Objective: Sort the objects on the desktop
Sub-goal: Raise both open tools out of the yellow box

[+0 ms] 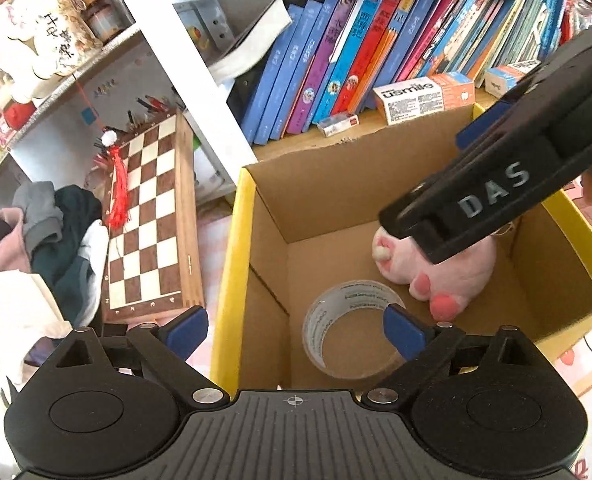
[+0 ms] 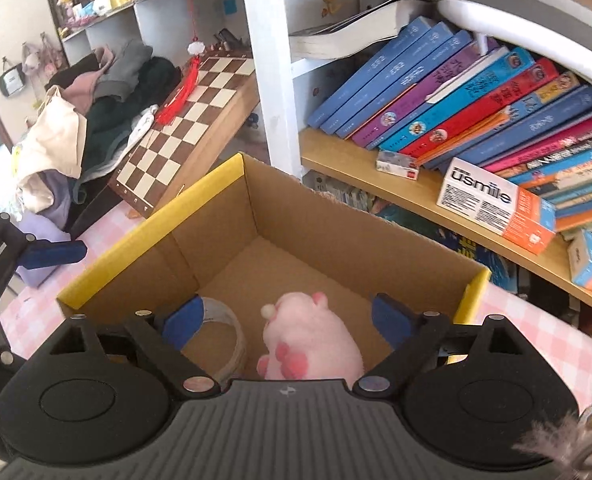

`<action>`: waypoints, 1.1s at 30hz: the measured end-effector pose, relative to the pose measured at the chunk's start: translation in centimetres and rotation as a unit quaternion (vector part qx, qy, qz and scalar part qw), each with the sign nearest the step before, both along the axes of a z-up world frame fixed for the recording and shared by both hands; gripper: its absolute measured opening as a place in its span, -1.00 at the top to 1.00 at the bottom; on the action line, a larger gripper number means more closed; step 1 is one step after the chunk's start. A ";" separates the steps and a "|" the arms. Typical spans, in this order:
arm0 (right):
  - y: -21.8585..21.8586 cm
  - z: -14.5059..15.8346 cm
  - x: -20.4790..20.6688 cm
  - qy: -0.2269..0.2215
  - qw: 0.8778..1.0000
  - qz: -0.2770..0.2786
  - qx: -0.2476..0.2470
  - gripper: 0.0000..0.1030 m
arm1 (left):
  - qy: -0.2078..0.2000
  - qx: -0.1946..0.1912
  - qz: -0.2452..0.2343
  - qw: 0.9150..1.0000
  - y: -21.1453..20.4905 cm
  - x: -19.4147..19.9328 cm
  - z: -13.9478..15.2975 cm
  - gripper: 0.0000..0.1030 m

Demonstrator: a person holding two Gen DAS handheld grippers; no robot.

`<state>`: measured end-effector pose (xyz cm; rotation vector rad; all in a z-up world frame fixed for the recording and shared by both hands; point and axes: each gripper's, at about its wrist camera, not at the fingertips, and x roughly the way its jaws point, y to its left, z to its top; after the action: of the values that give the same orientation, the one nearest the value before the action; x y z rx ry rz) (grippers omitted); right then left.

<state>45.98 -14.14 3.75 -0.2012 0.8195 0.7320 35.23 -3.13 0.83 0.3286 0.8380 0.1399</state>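
Observation:
An open cardboard box with a yellow rim [image 1: 232, 260] [image 2: 152, 216] stands on the pink checked desk. On its floor lie a clear tape roll [image 1: 351, 328] [image 2: 224, 320] and a pink plush toy [image 1: 447, 276] [image 2: 311, 340], side by side. My left gripper [image 1: 296, 332] hangs over the box's near left side, open, with nothing touching its blue pads. My right gripper [image 2: 288, 320] hovers above the plush, open, its pads well apart from the toy. The right gripper's black housing [image 1: 495, 196] crosses the left wrist view over the plush. A blue finger [image 2: 54, 252] of the left gripper shows at the far left.
A white bookshelf with leaning books [image 1: 355, 52] [image 2: 475, 96] and small cartons [image 2: 495, 208] stands right behind the box. A wooden chessboard [image 1: 148, 220] [image 2: 192, 120] leans to the left, next to a heap of clothes [image 1: 44, 236] [image 2: 96, 112].

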 end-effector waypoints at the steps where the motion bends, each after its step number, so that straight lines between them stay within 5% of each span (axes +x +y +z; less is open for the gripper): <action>1: -0.2 0.2 -0.5 -0.001 1.000 -0.004 0.002 -0.78 | -0.003 -0.002 -0.003 1.000 0.1 -0.3 0.1 -0.87; 33: -2.6 3.0 -17.3 -0.066 0.990 -0.126 -0.014 -0.78 | -0.084 -0.091 -0.083 0.989 3.0 -12.1 4.2 -0.88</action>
<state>28.65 -16.76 6.75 -0.1646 0.7137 0.4649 23.13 -0.08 5.01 0.2110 0.6485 -0.0630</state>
